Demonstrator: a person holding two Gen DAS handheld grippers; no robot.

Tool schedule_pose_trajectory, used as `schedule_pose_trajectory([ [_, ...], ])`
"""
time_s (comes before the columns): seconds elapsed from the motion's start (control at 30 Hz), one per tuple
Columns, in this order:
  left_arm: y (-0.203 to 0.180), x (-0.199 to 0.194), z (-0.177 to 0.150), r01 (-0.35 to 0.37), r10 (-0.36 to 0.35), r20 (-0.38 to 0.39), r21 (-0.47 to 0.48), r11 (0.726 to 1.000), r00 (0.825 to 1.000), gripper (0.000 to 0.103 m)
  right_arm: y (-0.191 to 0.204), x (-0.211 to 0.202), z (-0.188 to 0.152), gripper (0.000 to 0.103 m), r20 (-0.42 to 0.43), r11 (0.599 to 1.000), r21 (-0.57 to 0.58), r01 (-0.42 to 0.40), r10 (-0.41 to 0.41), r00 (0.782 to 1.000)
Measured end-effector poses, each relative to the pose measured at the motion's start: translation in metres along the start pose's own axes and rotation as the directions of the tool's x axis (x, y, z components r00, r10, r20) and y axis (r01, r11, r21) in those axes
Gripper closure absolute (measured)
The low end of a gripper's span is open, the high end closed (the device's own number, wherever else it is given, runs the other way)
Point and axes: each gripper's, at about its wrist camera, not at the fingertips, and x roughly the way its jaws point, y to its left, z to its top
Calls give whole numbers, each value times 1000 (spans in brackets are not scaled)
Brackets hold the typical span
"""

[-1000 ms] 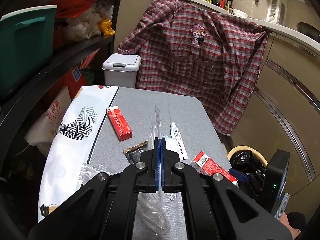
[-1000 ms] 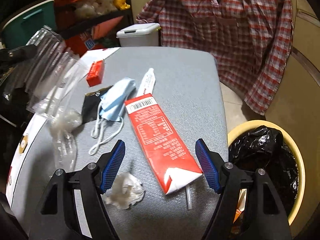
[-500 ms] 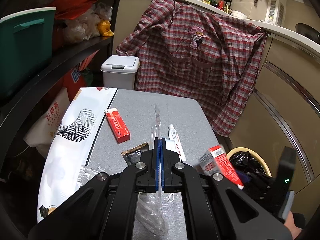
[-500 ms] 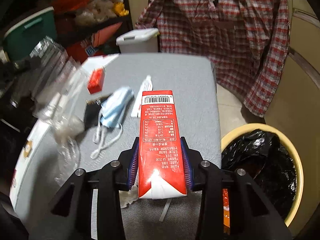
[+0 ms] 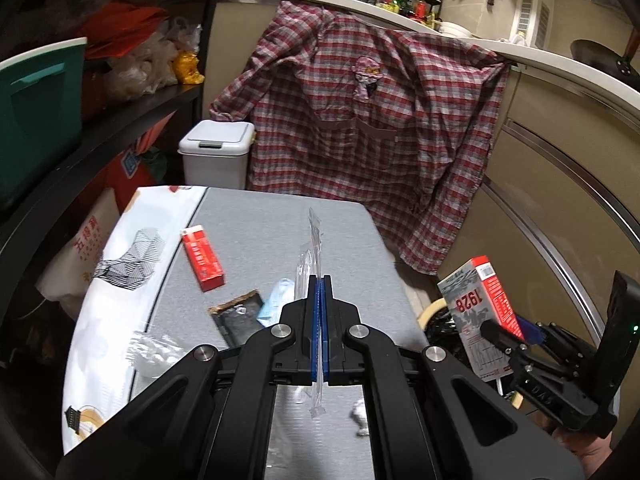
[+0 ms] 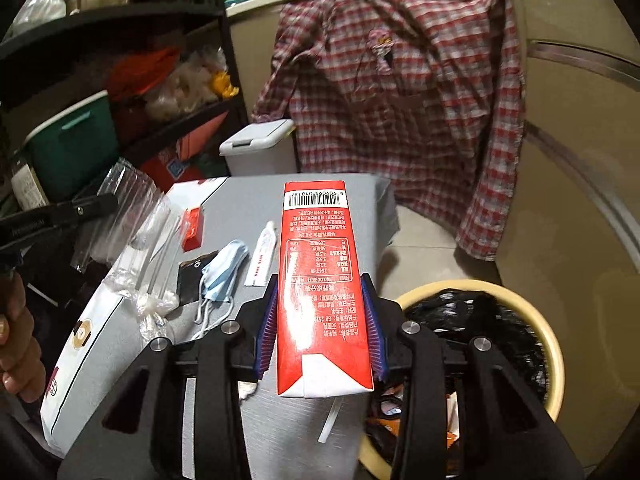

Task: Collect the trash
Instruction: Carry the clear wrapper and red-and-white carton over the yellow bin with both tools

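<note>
Right hand-held gripper [image 6: 320, 338] is clamped on a tall red-and-white milk carton [image 6: 320, 280], its blue pads pressing both long sides; the jaws have just been closing onto it, and the carton now sits clear of the grey table [image 6: 240, 208], barcode end pointing away. Left hand-held gripper [image 5: 320, 334] has its jaws fully together on a thin clear plastic bag [image 5: 314, 248], which hangs crumpled from it in the right wrist view. Just right of the carton and lower down stands the yellow round bin lined with a black bag [image 6: 552, 344], beside the table's edge.

Judging by this, the step in hand is carrying the carton to the bin; the next move calls for swinging it right until it is over the black liner, then parting the jaws.

Further off on the table lie a light blue face mask [image 6: 224, 268], a black wrapper [image 6: 192, 280], a white tube [image 6: 262, 256] and a small red box [image 6: 192, 226], all uncollected. Beyond hangs a red checked shirt [image 6: 400, 100].
</note>
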Motion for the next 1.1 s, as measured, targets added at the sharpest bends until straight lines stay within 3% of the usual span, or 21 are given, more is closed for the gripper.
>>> schedule_pose_trajectory([
  [0.5, -90, 7, -4, 143, -143, -17, 71, 987, 990, 102, -88, -48, -4, 64, 39, 988, 86, 128, -132, 990],
  [0.83, -149, 25, -15, 239, -231, -73, 128, 963, 970, 102, -117, -58, -8, 64, 39, 976, 129, 173, -179, 983],
  [1.1, -178, 38, -27, 274, -258, -114, 161, 948, 959, 102, -128, -58, -8, 64, 32, 972, 145, 187, -194, 980],
])
